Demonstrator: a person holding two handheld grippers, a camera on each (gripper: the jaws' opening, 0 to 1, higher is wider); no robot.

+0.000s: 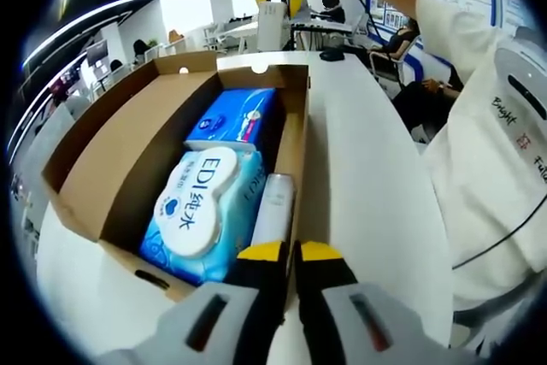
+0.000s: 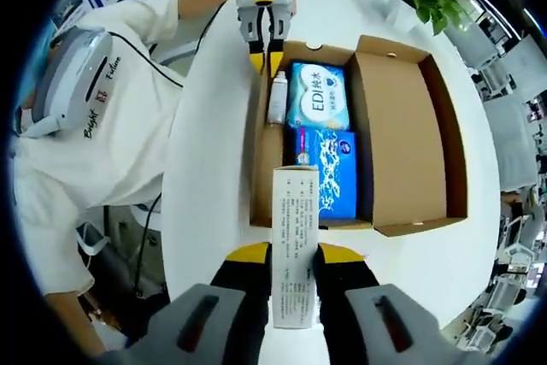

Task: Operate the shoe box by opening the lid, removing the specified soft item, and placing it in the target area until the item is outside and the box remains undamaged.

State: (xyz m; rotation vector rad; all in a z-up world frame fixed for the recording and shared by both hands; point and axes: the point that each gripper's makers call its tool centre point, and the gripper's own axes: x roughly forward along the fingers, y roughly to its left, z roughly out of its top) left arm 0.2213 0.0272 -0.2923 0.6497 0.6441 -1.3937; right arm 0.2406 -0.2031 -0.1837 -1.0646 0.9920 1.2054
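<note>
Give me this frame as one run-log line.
shoe box: lid open | right gripper: shut on white carton, above box | left gripper: shut, at box wall | wipes pack, blue pack, white tube: inside

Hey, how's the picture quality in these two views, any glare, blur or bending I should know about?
Left gripper view: strong fisheye bending of the shoe box edges, bright blown-out windows at the top, wipes pack print sharp. Right gripper view: the white table is evenly lit with mild glare, the paper box held in the right tool is close, its small print too fine to read.
</note>
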